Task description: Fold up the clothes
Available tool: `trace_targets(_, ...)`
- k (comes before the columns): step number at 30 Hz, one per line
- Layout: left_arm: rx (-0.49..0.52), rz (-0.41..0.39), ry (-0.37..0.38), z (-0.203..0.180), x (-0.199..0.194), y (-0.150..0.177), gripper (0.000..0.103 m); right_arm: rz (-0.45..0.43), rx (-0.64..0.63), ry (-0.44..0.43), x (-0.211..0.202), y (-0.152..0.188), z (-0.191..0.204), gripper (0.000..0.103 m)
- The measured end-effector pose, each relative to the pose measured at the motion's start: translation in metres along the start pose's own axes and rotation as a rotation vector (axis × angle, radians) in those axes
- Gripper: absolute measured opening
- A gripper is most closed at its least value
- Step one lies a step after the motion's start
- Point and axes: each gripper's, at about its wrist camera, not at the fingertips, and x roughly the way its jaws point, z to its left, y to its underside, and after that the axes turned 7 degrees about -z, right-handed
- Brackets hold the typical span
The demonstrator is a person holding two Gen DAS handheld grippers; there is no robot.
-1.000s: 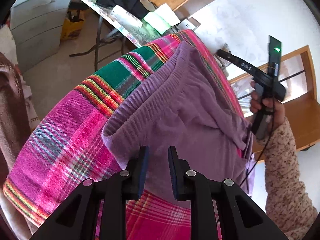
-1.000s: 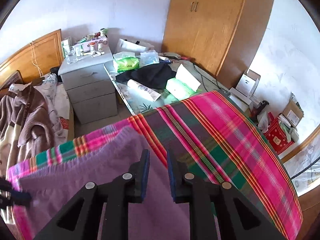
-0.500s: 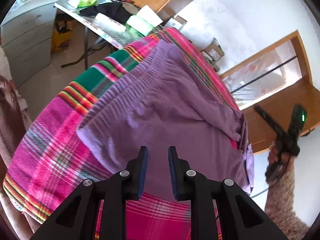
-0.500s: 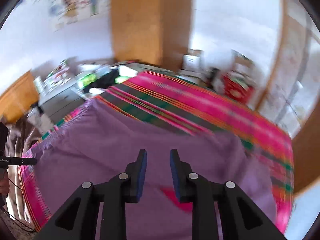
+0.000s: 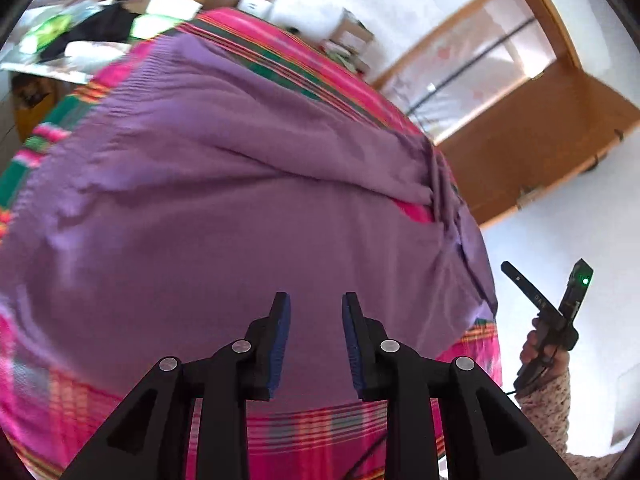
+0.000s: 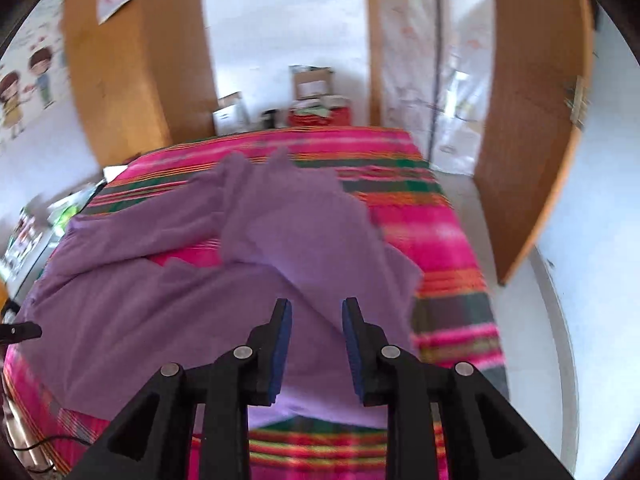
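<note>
- The bed, covered by a pink plaid blanket (image 6: 448, 216) with green and orange stripes, fills most of both wrist views.
- A tall wooden wardrobe (image 6: 132, 68) stands against the wall past the far left corner of the bed in the right wrist view; a wooden door (image 6: 532, 120) stands open on the right.
- The purple garment (image 5: 224, 200), a soft ribbed knit, lies spread on the blanket and covers much of it. In the right wrist view part of it is turned over on itself toward the far end, and a small patch of pink blanket shows between its layers.
- A side table (image 5: 60, 48) past the bed's far left corner holds a black cloth and green and white packets, blurred.
- Cardboard boxes (image 6: 310, 80) and a red bag sit on the floor beyond the foot of the bed.
- The left gripper (image 5: 316, 340) hovers above the near part of the garment, its blue-padded jaws apart with nothing between them; they have just been opening.
- The right gripper (image 6: 316, 344) hangs over the garment's near right part, its jaws likewise apart and empty, having just been opening. In the left wrist view it is held off the bed's right edge by a hand (image 5: 538, 350) in a speckled sleeve.
</note>
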Motion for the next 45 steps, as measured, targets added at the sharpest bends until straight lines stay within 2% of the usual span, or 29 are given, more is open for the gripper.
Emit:
trace_targets(4, 0.088, 0.063, 0.037, -0.035, 0.024, 0.006, 0.028, -0.005, -0.014, 0.043, 0.000, 0.009, -0.014, 0.028)
trace_targets(10, 0.199, 0.156, 0.052, -0.079, 0.061, 0.019, 0.028, 0.000, -0.171, 0.053, 0.020, 0.007, 0.003, 0.029)
trace_targets(12, 0.220, 0.181, 0.052, -0.088, 0.070, 0.024, 0.028, 0.001, -0.167, 0.058, 0.025, 0.004, 0.001, 0.031)
trace_targets(15, 0.245, 0.199, 0.047, -0.100, 0.080, 0.028, 0.028, -0.010, -0.117, 0.023, 0.032, -0.004, -0.011, 0.035)
trace_targets(21, 0.277, 0.219, 0.040, -0.116, 0.099, 0.030, 0.028, 0.018, -0.087, 0.007, 0.048, -0.015, -0.023, 0.036)
trace_targets(30, 0.325, 0.241, 0.023, -0.130, 0.116, 0.039, 0.028, 0.048, -0.036, -0.049, 0.061, -0.012, -0.031, 0.036)
trace_targets(32, 0.346, 0.236, 0.020, -0.133, 0.117, 0.040, 0.034, 0.049, -0.039, -0.057, 0.062, -0.012, -0.029, 0.036)
trace_targets(34, 0.363, 0.235, 0.015, -0.138, 0.119, 0.042, 0.035, 0.052, -0.050, -0.057, 0.063, -0.012, -0.027, 0.033)
trace_targets(35, 0.367, 0.236, 0.014, -0.140, 0.121, 0.042, 0.035, 0.049, -0.053, -0.059, 0.063, -0.013, -0.026, 0.024)
trace_targets(36, 0.370, 0.237, 0.015, -0.141, 0.122, 0.043, 0.035, 0.044, -0.057, -0.057, 0.061, -0.013, -0.025, 0.011)
trace_targets(37, 0.374, 0.237, 0.013, -0.143, 0.124, 0.043, 0.035, 0.037, -0.060, -0.056, 0.059, -0.013, -0.024, 0.006)
trace_targets(40, 0.398, 0.227, -0.003, -0.148, 0.122, 0.045, 0.035, 0.001, -0.054, -0.048, 0.049, -0.015, -0.026, 0.005)
trace_targets(43, 0.473, 0.216, -0.004, -0.158, 0.118, 0.051, 0.042, -0.026, -0.039, -0.042, 0.038, -0.019, -0.029, 0.005)
trace_targets(45, 0.524, 0.214, -0.016, -0.164, 0.118, 0.056, 0.042, -0.034, -0.034, -0.031, 0.035, -0.022, -0.032, 0.005)
